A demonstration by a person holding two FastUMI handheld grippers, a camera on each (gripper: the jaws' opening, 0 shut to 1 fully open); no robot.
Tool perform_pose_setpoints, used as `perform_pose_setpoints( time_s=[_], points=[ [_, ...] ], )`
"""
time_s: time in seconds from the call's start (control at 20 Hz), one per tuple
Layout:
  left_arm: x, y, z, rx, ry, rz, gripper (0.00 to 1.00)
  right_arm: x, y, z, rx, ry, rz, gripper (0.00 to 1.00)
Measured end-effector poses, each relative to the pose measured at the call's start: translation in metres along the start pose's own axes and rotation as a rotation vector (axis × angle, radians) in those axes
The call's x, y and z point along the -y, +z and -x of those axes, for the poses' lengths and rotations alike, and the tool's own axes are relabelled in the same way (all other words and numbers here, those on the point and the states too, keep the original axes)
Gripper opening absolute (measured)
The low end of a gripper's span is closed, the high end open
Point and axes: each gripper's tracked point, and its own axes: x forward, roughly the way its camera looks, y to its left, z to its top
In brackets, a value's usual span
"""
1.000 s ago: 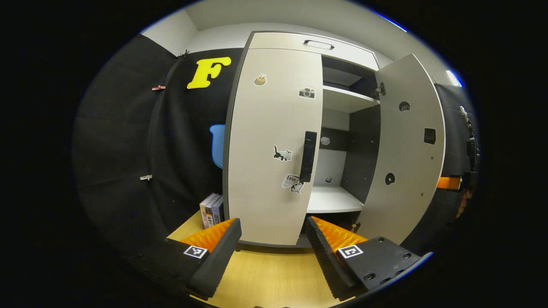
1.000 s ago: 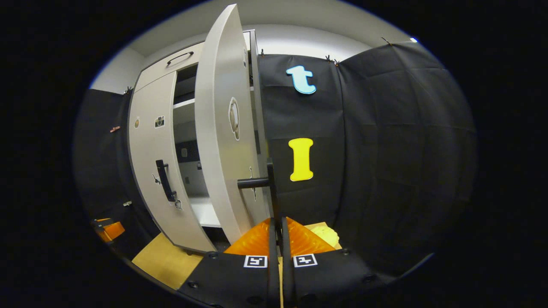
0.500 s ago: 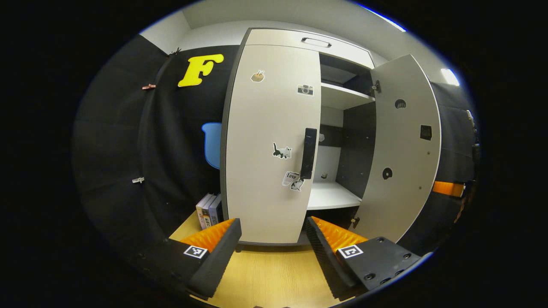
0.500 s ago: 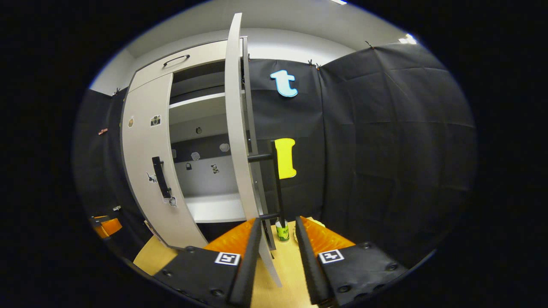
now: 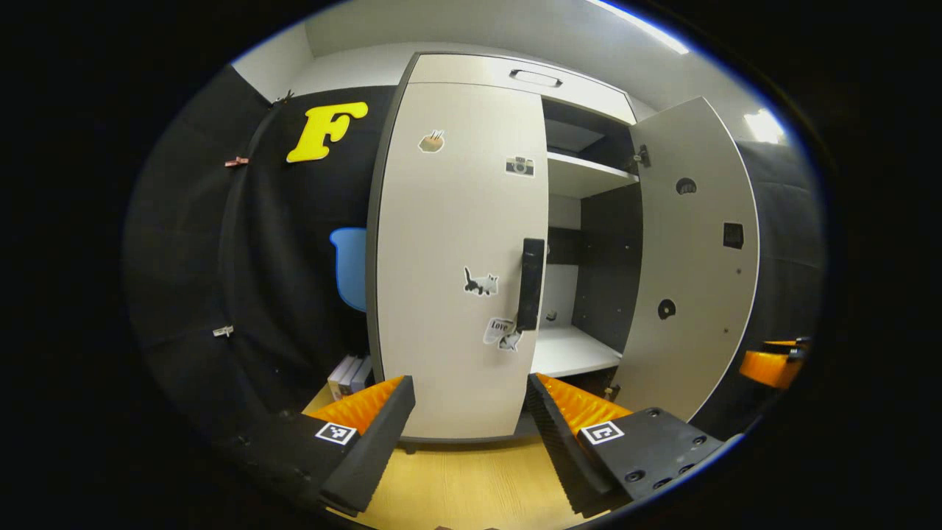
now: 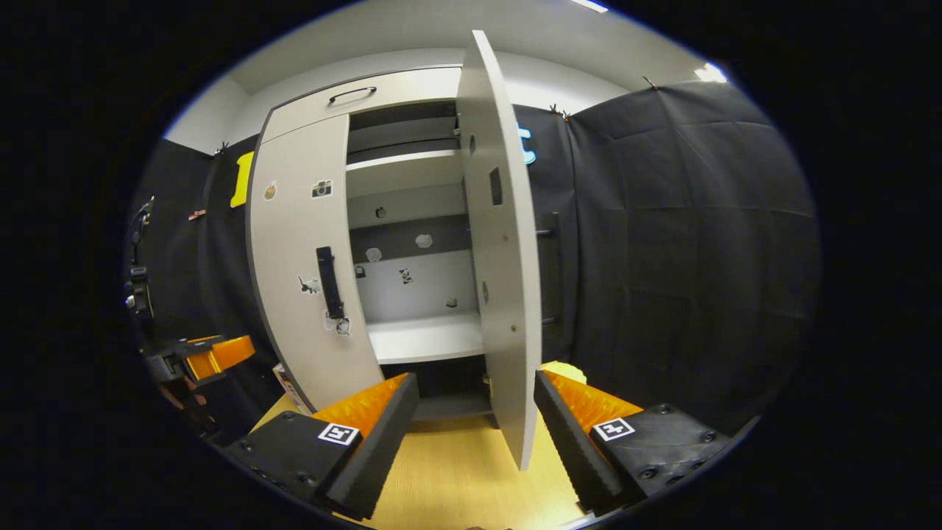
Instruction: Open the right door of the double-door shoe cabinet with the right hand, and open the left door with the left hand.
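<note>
The shoe cabinet's left door [image 5: 449,243] is closed, with stickers on it and a black vertical handle [image 5: 530,283] at its right edge. My left gripper [image 5: 467,386] is open in front of this door, below the handle and apart from it. The right door [image 5: 695,258] stands swung wide, baring the shelves. In the right gripper view that door [image 6: 504,258] is nearly edge-on, its handle [image 6: 550,272] behind it. My right gripper [image 6: 477,379] is open with the door's lower edge between its fingers, touching nothing. The closed left door [image 6: 309,258] is further left.
A white shelf [image 6: 423,337] sits inside the cabinet, and a drawer with a handle [image 5: 536,77] tops it. Books [image 5: 349,375] stand left of the cabinet on the wooden surface [image 5: 471,486]. The other gripper appears at the far right [image 5: 769,364] and far left [image 6: 213,355].
My right gripper has let go of the right door's handle, opened and drawn back as the door swung wide. My left gripper has shifted slightly before the left door, still open.
</note>
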Motion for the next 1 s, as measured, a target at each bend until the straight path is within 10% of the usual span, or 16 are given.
perform_pose_setpoints(
  time_s=[1.0],
  points=[
    [0.067,0.053,-0.171,0.019,-0.035,0.026,0.95,-0.012,-0.032,-0.018,-0.058,0.174,-0.004,0.98]
  ],
)
